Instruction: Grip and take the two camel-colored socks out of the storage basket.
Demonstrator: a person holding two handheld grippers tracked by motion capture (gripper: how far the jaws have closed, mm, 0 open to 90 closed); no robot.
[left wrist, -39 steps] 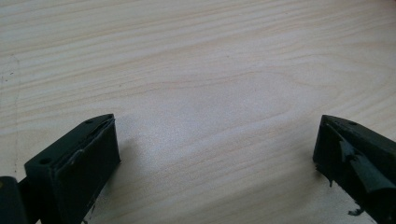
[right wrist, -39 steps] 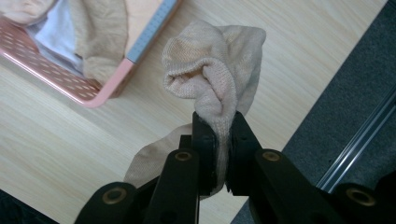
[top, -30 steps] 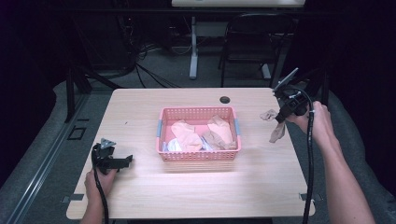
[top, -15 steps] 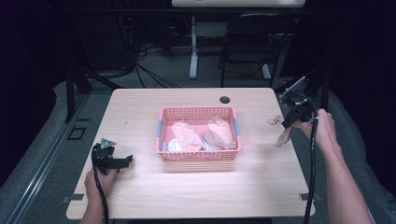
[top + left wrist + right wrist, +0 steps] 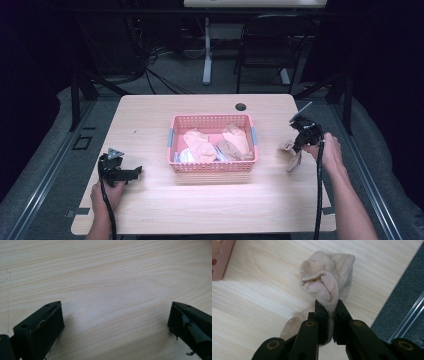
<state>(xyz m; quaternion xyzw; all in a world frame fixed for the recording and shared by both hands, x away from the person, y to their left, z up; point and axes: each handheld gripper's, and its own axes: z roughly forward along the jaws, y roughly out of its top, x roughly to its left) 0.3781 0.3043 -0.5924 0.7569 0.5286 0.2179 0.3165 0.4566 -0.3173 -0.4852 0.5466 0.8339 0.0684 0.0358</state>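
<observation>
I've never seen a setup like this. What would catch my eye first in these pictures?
Probably the pink basket in the middle of the wooden table, with pale socks piled inside. Next, near the table's right edge, the right gripper has its fingers pinched on a beige sock that dangles over the wood. At the left, the left gripper rests open on the tabletop, holding nothing.

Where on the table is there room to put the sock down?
Bare wood lies between the pink basket and the left gripper, along the near edge, and behind the basket up to the round hole. The basket is crowded with socks. The right gripper holds the sock near the right edge.
</observation>
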